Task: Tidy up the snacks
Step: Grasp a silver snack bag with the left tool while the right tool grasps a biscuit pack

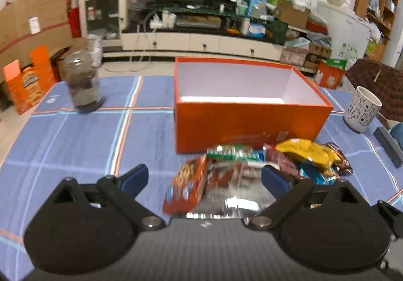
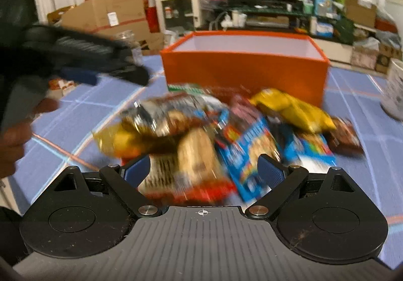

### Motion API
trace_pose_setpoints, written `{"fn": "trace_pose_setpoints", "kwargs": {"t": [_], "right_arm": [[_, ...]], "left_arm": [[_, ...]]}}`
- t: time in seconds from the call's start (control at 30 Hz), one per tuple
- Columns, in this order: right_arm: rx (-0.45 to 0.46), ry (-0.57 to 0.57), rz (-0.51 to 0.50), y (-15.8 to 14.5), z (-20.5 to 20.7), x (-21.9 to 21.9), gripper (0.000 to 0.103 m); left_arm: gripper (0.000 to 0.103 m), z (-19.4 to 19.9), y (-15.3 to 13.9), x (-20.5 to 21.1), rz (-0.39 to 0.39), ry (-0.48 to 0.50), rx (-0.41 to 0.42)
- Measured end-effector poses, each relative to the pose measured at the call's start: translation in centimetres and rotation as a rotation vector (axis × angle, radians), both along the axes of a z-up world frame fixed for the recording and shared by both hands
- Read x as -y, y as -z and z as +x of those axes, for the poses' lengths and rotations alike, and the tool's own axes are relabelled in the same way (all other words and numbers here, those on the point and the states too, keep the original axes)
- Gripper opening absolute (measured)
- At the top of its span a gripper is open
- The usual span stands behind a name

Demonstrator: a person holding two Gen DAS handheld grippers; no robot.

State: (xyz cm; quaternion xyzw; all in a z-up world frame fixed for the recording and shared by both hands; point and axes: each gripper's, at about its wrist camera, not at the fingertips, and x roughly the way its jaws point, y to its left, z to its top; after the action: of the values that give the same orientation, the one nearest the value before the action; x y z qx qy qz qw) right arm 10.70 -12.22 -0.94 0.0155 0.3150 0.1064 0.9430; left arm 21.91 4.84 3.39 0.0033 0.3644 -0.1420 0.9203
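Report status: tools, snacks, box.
Both tools open, left, right, nothing held. Snack packets piled before empty orange box. Nothing blocking.

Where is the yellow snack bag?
In both views the yellow snack bag lies on the right of the snack pile, just in front of the orange box.

No text can be read: the print on the orange box (image 1: 241, 125) and on the snack packets (image 2: 246, 150) is too blurred.
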Motion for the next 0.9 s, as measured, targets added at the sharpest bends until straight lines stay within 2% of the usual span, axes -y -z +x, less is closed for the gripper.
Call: {"fn": "trace_pose_setpoints", "kwargs": {"t": [0.07, 0.2, 0.27, 0.33, 0.4, 0.43, 0.5, 0.53, 0.6, 0.7, 0.83, 0.87, 0.9], "right_arm": [[0.018, -0.013, -0.004, -0.5, 0.7, -0.6, 0.085], [0.004, -0.006, -0.003, -0.1, 1.3, -1.1, 0.086], [-0.03, 0.008, -0.039, 1.2, 1.5, -1.4, 0.084], [-0.057, -0.003, -0.036, 2.2, 1.8, -1.4, 0.066], [-0.065, -0.01, -0.021, 3.0, 2.3, -1.5, 0.056], [-0.07, -0.012, -0.025, 3.3, 2.4, -1.4, 0.043], [-0.078, -0.022, -0.01, 3.4, 2.5, -1.0, 0.034], [-0.077, -0.022, 0.006, 3.4, 2.2, -0.7, 0.032], [-0.075, -0.024, 0.014, 3.4, 1.3, -0.2, 0.03], [-0.077, -0.006, 0.017, 3.3, -0.5, 0.4, 0.03], [-0.1, 0.023, 0.056, 3.4, -2.7, 1.3, 0.03], [-0.104, 0.026, 0.054, 3.6, -2.6, 1.3, 0.031], [-0.105, 0.029, 0.051, 3.8, -2.3, 1.3, 0.033]], "left_arm": [[0.096, 1.4, 0.4, -0.4, -0.024, 0.023, -0.039], [0.096, 2.9, 2.1, -0.7, -0.168, 0.087, -0.154], [0.096, 2.5, 2.7, 0.3, -0.142, 0.112, -0.148], [0.096, 2.4, 3.3, 1.6, -0.083, 0.143, -0.135], [0.095, 2.7, 4.1, 2.3, -0.052, 0.149, -0.157], [0.093, 2.8, 4.3, 2.3, -0.055, 0.142, -0.166], [0.077, 2.5, 4.3, 1.8, -0.072, 0.152, -0.179], [0.076, 2.3, 4.4, 1.5, -0.084, 0.154, -0.19], [0.066, 1.4, 4.5, 0.9, -0.099, 0.15, -0.203], [0.064, -0.5, 4.5, -0.2, -0.123, 0.115, -0.218], [0.064, -3.2, 4.4, -0.9, -0.118, 0.099, -0.198], [0.066, -3.2, 4.5, -0.7, -0.109, 0.107, -0.195], [0.073, -3.0, 4.7, -0.5, -0.095, 0.107, -0.199]]}}
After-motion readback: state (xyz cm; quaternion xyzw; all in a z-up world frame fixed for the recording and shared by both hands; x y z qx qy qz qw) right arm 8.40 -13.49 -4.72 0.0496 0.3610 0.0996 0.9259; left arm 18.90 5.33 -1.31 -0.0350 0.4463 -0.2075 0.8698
